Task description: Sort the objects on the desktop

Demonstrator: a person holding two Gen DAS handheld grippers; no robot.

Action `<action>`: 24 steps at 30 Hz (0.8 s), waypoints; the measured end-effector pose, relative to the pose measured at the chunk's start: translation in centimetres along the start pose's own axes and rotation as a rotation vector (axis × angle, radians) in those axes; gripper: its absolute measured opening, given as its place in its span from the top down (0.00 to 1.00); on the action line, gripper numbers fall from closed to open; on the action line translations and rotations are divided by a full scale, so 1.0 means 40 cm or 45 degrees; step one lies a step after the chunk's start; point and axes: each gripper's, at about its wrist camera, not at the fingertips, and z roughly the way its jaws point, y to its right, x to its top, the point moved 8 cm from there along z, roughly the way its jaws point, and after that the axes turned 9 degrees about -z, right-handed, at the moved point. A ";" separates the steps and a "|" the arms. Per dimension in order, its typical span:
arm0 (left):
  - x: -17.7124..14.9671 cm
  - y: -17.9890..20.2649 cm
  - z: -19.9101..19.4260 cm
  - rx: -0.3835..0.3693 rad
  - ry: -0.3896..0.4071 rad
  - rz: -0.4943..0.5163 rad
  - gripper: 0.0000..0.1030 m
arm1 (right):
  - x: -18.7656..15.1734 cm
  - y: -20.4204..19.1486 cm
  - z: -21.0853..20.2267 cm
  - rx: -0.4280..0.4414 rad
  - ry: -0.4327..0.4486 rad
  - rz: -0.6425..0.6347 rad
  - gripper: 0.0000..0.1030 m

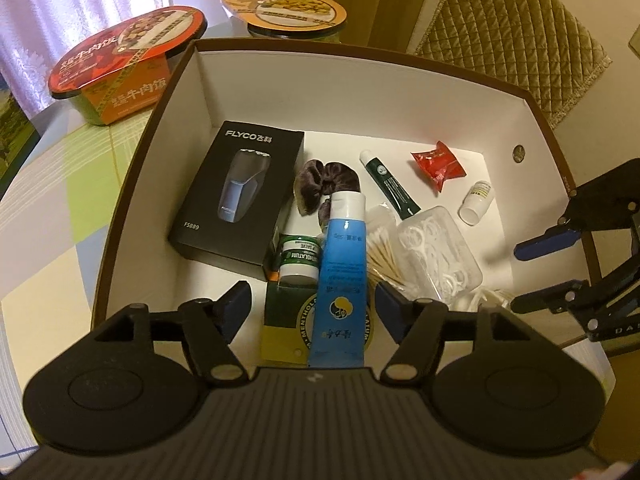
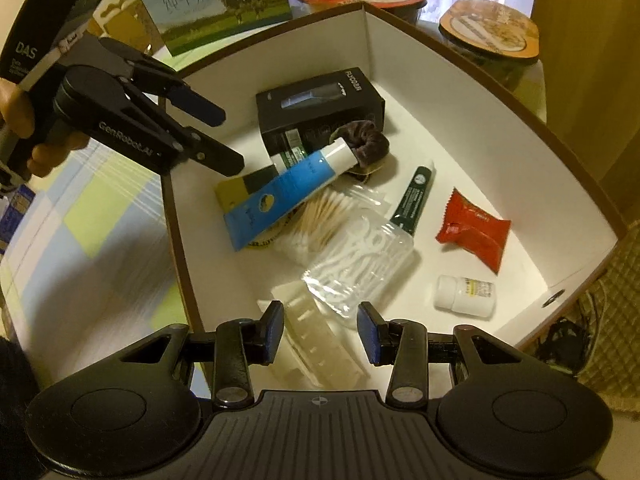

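A white-lined box [image 1: 256, 92] with a brown rim sits on the tabletop and holds nearly everything. In its far left corner lies a black shaver box [image 1: 240, 196], with a dark velvet scrunchie [image 1: 320, 184] just beside it. A blue tube [image 1: 344, 272] lies tilted across a green salve jar [image 1: 300, 258] and a yellow-green card [image 1: 288, 332] near the box's near wall. Beside the tube is a bag of cotton swabs [image 1: 384, 248], touching a clear tub of floss picks [image 1: 440, 252]. A dark green tube [image 1: 390, 182] lies toward the far wall, a red sachet [image 1: 438, 164] near the far right corner, and a small white pill bottle [image 1: 476, 202] by the right wall.

The left gripper [image 1: 310, 300] hovers over the blue tube's lower end with its fingers spread and nothing between them touching. The right gripper [image 2: 320, 330] also stands apart, empty, above a clear ridged strip [image 2: 316, 344] by the near wall.

Outside the box, past its far edge, stand two instant-meal bowls, one red [image 1: 120, 56] and one orange [image 1: 280, 4]. Only the right wrist view shows a milk carton [image 2: 216, 4] with a cow picture, a hand [image 2: 24, 128] gripping the left tool, and the ridged strip; only the left wrist view shows a quilted chair back [image 1: 512, 32].
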 end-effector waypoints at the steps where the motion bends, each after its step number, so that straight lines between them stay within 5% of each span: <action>1: 0.000 -0.001 -0.002 0.000 0.001 -0.003 0.34 | 0.001 -0.001 -0.003 0.000 0.005 -0.006 0.62; 7: -0.004 -0.001 -0.008 0.016 0.010 -0.003 0.30 | 0.003 -0.010 -0.010 -0.031 0.010 -0.011 0.59; 11: -0.004 0.001 -0.017 0.033 0.024 -0.007 0.25 | 0.001 -0.015 -0.013 -0.077 0.027 0.007 0.28; 16: -0.004 0.005 -0.033 0.059 0.054 0.000 0.16 | 0.012 -0.033 -0.036 -0.157 0.098 0.039 0.06; 24: -0.011 0.010 -0.068 0.091 0.111 0.021 0.12 | 0.012 -0.043 -0.070 -0.269 0.207 0.218 0.02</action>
